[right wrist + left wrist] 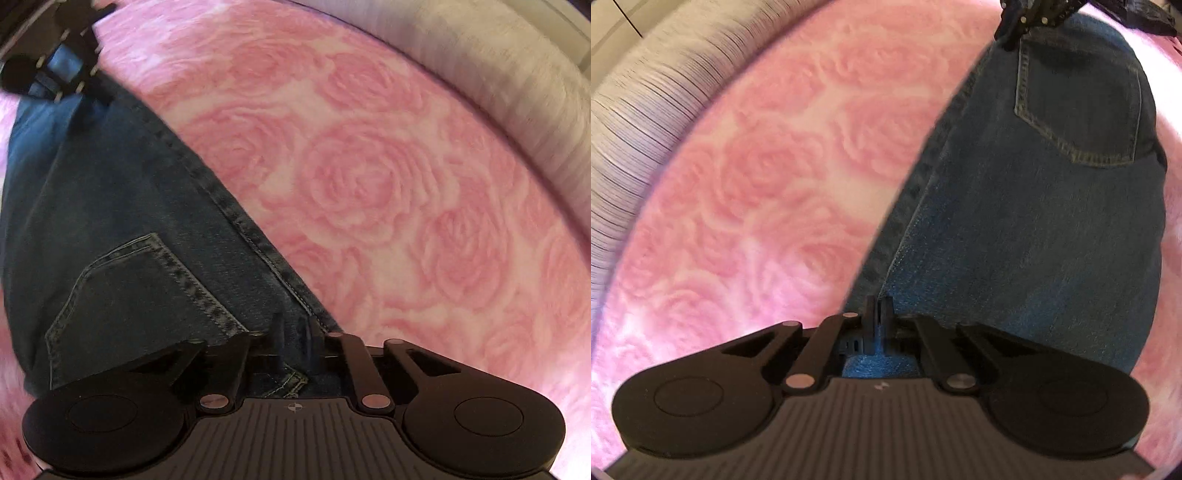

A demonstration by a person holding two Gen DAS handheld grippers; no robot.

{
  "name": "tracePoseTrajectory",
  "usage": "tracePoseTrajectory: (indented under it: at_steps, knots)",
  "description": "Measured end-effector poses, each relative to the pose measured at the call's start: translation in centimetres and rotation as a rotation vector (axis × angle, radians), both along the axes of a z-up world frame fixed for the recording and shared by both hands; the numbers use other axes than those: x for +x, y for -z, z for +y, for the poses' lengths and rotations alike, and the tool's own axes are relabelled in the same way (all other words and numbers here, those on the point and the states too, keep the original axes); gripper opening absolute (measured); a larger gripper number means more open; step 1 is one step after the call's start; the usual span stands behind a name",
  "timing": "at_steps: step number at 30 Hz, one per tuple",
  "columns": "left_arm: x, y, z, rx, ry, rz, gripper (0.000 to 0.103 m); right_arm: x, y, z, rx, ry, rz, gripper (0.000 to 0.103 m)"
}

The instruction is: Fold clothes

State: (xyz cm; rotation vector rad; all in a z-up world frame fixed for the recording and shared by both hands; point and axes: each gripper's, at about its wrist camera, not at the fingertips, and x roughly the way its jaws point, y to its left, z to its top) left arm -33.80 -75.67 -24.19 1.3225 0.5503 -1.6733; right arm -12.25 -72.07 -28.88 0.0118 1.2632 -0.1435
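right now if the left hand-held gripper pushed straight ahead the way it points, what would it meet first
The jeans. The left hand-held gripper is already shut on their edge, and denim fills the line ahead up to the back pocket. Beyond lies the right hand-held gripper, though depth is unclear.

Both wrist views look down closely, sharing the jeans (1034,221).

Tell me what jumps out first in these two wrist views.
The blue jeans, stretched between both grippers with a back pocket facing up, dominate each view. The left gripper and right gripper are each shut on denim at opposite ends. Beneath lies a pink rose-patterned blanket.
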Motion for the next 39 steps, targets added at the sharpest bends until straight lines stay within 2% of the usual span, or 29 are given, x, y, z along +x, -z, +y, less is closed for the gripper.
tracePoseTrajectory:
  at_steps: [3,6,7,8,9,10,11,15,17,18,20,21,25,27,31,32,33,35,36,39]
  knots:
    - [1.4,0.5,-0.6,0.003,-0.034,0.025,0.000,0.5,-1.2,-0.7,-0.021,0.005,-0.032,0.006]
    - [1.5,3.1,-1.5,0.069,-0.025,0.029,0.000,1.5,0.5,-1.0,-0.024,-0.008,-0.004,0.008]
    - [1.4,3.5,-1.7,0.079,-0.028,0.028,0.002,1.7,1.3,-0.9,-0.031,-0.016,0.012,0.010]
    - [1.4,3.6,-1.8,0.080,-0.034,0.026,0.003,1.7,1.6,-0.7,-0.044,-0.005,0.011,0.021]
    - [1.4,3.6,-1.9,0.082,-0.040,0.025,0.005,1.6,1.7,-0.6,-0.059,0.017,-0.001,0.024]
    - [1.5,3.4,-1.9,0.078,-0.048,0.023,0.010,1.0,1.3,0.1,-0.062,0.062,-0.020,0.034]
    - [1.7,3.0,-1.7,0.070,-0.053,0.012,0.013,0.0,0.8,1.1,-0.056,0.121,-0.045,0.038]
    - [2.3,0.6,-0.1,0.024,-0.068,-0.028,0.016,-3.9,-1.5,5.1,-0.032,0.359,-0.143,0.041]
    - [1.6,-1.1,1.5,-0.006,-0.039,-0.036,0.016,-5.9,-2.7,7.2,-0.020,0.477,-0.192,0.042]
    - [0.7,-2.1,2.6,-0.024,-0.007,-0.032,0.017,-6.9,-3.2,8.2,-0.014,0.537,-0.217,0.042]
    - [-1.7,-3.6,5.0,-0.052,0.072,-0.017,0.028,-8.8,-4.4,10.2,-0.002,0.655,-0.266,0.043]
    - [-3.2,-4.1,6.4,-0.064,0.128,-0.009,0.029,-9.8,-5.0,11.2,0.005,0.714,-0.290,0.043]
    - [-10.0,-4.3,12.9,-0.095,0.421,-0.011,0.035,-15.3,-3.1,15.2,0.099,0.894,-0.289,0.043]
    - [-12.6,-2.7,15.8,-0.104,0.566,-0.066,0.037,-16.3,-2.1,17.4,0.141,0.967,-0.291,0.043]
    - [-14.5,2.4,19.3,-0.204,0.786,-0.329,0.036,-17.5,-1.2,20.6,0.177,1.084,-0.326,0.043]
    - [-14.5,3.6,19.6,-0.223,0.810,-0.384,0.035,-17.4,-1.2,21.4,0.171,1.099,-0.335,0.043]
    - [-14.3,4.2,19.2,-0.231,0.803,-0.393,0.033,-17.3,-1.2,22.2,0.166,1.114,-0.343,0.043]
    - [-13.7,4.3,18.2,-0.234,0.760,-0.351,0.011,-17.2,-1.1,23.9,0.136,1.167,-0.357,0.043]
    - [-13.2,3.6,17.4,-0.217,0.711,-0.282,0.011,-17.2,-1.1,24.6,0.122,1.196,-0.363,0.044]
    - [-10.3,0.5,13.6,-0.118,0.465,-0.012,0.007,-17.1,-0.9,26.8,0.093,1.281,-0.386,0.046]
